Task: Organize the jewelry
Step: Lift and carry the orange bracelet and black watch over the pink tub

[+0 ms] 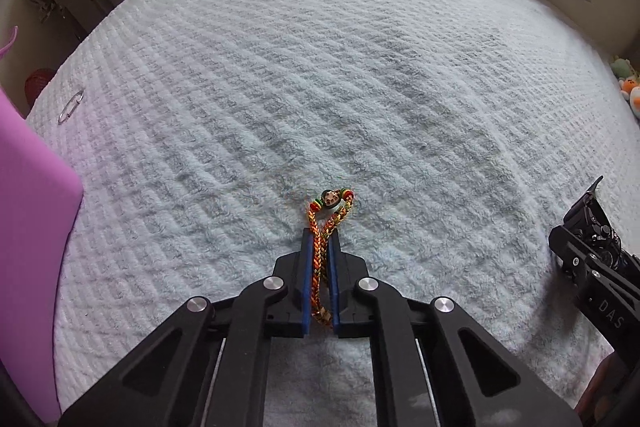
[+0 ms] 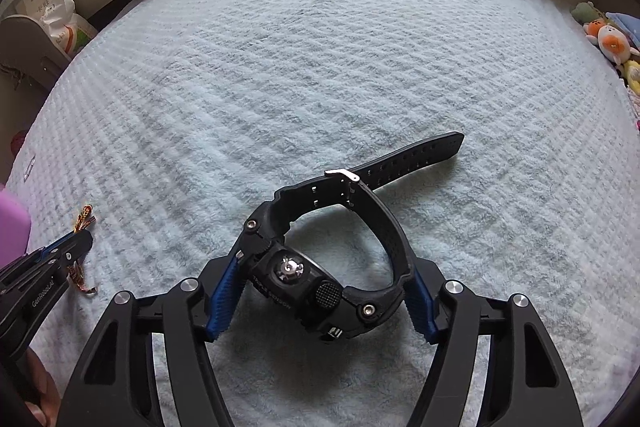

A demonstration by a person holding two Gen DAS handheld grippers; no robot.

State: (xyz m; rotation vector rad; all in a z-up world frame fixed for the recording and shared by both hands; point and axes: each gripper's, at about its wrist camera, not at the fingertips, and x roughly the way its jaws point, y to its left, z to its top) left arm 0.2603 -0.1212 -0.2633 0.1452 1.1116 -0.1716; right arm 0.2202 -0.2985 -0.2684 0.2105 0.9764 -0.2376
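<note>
Nearest the left wrist camera, the left gripper is clamping its blue fingers almost fully together on a braided red, orange and green bracelet, the cords running lengthwise between the pads so the thin band cannot slip sideways; its beaded clasp end is poking out ahead of the tips and is lying on or just over the pale blue fleece blanket covering the bed, while the loose tail is hanging out behind the pads. To the far left, a purple box is sitting at the blanket's edge, probably the place where the pieces are meant to go, and a small metal ring is lying beyond it, untouched. Moving right, the right gripper is holding its fingers wide apart because they are bracing a bulky black wristwatch across its case, one pad on each side, with the buckled strap looping forward and its free end trailing onto the blanket. At the far right edge, a few plush toys are resting off the blanket, clear of the work. Both pieces seem gripped and ready for carrying toward the box.
</note>
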